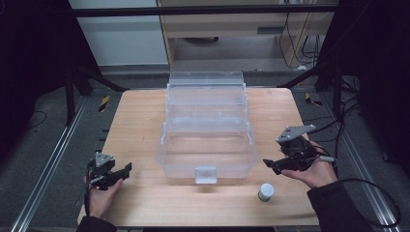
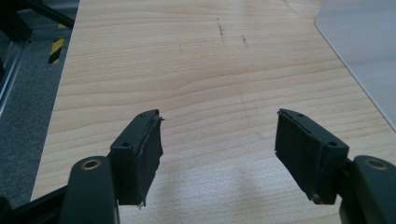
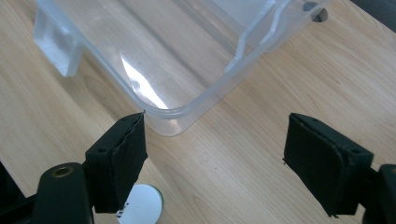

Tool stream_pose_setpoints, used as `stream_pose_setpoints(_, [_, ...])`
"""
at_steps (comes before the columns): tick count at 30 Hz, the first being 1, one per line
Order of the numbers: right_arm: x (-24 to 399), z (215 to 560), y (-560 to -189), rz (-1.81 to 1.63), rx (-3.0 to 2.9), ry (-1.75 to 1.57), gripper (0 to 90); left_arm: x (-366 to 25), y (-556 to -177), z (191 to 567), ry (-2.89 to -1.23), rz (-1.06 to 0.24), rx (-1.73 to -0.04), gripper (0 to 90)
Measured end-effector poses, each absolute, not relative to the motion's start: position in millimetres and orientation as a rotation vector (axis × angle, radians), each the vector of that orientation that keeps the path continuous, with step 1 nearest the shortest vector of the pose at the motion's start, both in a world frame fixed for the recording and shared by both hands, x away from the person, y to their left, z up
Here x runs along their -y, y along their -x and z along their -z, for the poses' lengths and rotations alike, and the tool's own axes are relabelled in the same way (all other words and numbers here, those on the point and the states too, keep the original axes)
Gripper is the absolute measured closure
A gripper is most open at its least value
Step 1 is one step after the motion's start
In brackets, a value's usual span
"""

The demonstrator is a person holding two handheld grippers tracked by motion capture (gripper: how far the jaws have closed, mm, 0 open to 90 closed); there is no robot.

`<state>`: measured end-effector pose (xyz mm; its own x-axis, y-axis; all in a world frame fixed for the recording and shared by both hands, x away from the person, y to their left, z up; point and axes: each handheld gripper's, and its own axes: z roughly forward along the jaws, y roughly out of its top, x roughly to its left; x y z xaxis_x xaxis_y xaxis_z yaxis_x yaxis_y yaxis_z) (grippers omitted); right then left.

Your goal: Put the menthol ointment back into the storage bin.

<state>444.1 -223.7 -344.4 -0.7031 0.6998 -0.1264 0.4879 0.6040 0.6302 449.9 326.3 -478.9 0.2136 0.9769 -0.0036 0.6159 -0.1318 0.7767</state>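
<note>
Black jaws of the right gripper [image 3: 215, 158] are rising nearest the lens in the right gripper view, standing wide apart and gripping nothing, with the white-capped bottle [image 3: 140, 205] peeking out just below the left-hand jaw. Going by size, the wooden table [image 1: 140, 125] is carrying everything. At its centre the clear plastic box [image 1: 207, 140] is sitting open, its lid [image 1: 205, 79] leaning back toward 12 o'clock and its latch tab [image 1: 205, 174] facing 6 o'clock; the tub looks empty. In the high view the right gripper [image 1: 270, 166] is hovering at about 4 o'clock from the box, close to its near right corner. The left gripper [image 1: 126, 170] is waiting at about 8 o'clock, well apart from the box, its jaws likewise spread and holding nothing over bare wood [image 2: 205, 93]. The small bottle [image 1: 265, 192] is standing upright on the table at about 5 o'clock from the box, just below the right gripper and not touching it.

Judging from this, the reach for the bottle is only beginning. The next move is calling for the right gripper to drop toward 6 o'clock, straddle the bottle below its cap, and close before lifting it toward the open tub.
</note>
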Motion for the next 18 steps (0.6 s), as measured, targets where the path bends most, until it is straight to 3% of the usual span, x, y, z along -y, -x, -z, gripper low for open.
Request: stream_pose_setpoints(18, [212,374,-439,-0.653,-2.642,-0.905,26.8,-326,-450,479,-1.840,-0.700,-1.473,31.3])
